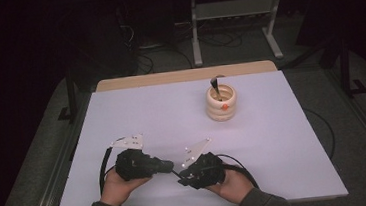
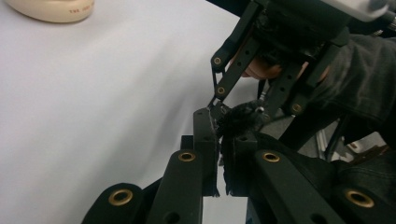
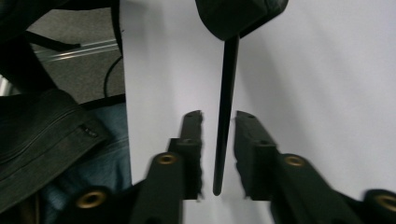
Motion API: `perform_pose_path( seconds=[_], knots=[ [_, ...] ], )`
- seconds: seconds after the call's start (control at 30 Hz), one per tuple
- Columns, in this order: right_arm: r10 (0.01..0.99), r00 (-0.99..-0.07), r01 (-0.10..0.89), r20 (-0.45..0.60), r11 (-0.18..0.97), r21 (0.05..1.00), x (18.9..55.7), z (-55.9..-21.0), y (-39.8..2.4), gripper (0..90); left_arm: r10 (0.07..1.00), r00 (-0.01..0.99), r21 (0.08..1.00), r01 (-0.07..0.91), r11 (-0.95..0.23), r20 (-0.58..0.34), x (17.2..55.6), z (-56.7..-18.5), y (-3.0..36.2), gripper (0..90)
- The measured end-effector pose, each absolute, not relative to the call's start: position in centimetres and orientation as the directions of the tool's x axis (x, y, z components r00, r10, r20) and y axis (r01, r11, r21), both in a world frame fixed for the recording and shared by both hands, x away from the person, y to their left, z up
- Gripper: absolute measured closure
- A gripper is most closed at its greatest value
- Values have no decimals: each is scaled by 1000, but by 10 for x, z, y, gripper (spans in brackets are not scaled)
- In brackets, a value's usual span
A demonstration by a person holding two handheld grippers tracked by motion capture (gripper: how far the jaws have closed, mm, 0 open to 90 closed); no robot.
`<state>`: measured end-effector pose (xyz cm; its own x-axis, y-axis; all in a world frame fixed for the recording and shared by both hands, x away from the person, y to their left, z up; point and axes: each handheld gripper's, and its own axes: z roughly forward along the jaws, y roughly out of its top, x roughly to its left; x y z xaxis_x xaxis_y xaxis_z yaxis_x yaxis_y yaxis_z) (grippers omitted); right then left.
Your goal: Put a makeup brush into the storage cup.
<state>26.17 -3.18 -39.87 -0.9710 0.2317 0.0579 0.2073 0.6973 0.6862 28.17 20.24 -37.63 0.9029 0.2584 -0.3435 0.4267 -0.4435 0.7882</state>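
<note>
A thin black brush hangs just above the white table (image 1: 136, 112) between my two grippers. My left gripper (image 2: 219, 116) is shut on its dark bristly head (image 2: 240, 119). The slim black handle (image 3: 226, 102) runs down between the jaws of my right gripper (image 3: 218, 116), which stands open with a gap on each side of the handle. In the high view the left gripper (image 1: 169, 165) and the right gripper (image 1: 181, 176) meet tip to tip near the front edge. A cream ringed holder (image 1: 221, 103) stands farther back with a dark utensil (image 1: 215, 86) in it.
The table's front edge is close below both hands, and a sleeve and a trouser leg (image 3: 56, 135) show beyond it. A metal table frame (image 1: 233, 8) and cables lie on the floor behind. The holder's base (image 2: 51, 7) is far from the left gripper.
</note>
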Motion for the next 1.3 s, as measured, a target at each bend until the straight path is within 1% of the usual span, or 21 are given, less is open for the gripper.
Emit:
perform_pose_path(
  seconds=[0.07,0.1,0.2,0.3,0.4,0.5,0.6,0.7,0.8,1.07,1.13,1.3],
  knots=[
    [235,-971,204,51,694,691,263,-396,-30,689,264,909,784,413,-464,-323,281,-375,202,851],
    [246,-967,219,59,692,688,262,-394,-29,685,269,908,783,414,-464,-321,280,-374,200,851],
    [253,-966,214,49,684,697,263,-389,-24,700,271,911,779,408,-477,-311,277,-373,196,851],
    [239,-969,214,62,686,695,262,-385,-18,753,262,915,777,400,-485,-307,276,-372,193,851],
    [233,-971,208,58,691,692,262,-386,-15,836,255,919,775,391,-497,-300,274,-372,191,851],
    [237,-966,239,103,671,702,264,-387,-17,843,254,921,774,387,-501,-296,274,-371,191,840],
    [238,-967,235,96,672,702,265,-388,-19,844,265,919,770,390,-505,-292,275,-370,193,746],
    [250,-962,255,113,660,706,267,-388,-25,844,274,917,769,394,-503,-291,275,-370,195,712],
    [280,-947,303,154,634,711,271,-387,-35,845,288,912,769,403,-497,-293,275,-369,198,697],
    [348,-921,361,175,592,721,284,-380,-62,845,323,905,760,413,-502,-278,275,-371,200,683],
    [370,-908,389,197,568,726,287,-377,-68,845,328,905,757,410,-508,-270,276,-372,200,682],
    [404,-894,404,193,543,737,297,-366,-84,846,338,903,758,412,-505,-266,276,-372,201,674]
  ],
)
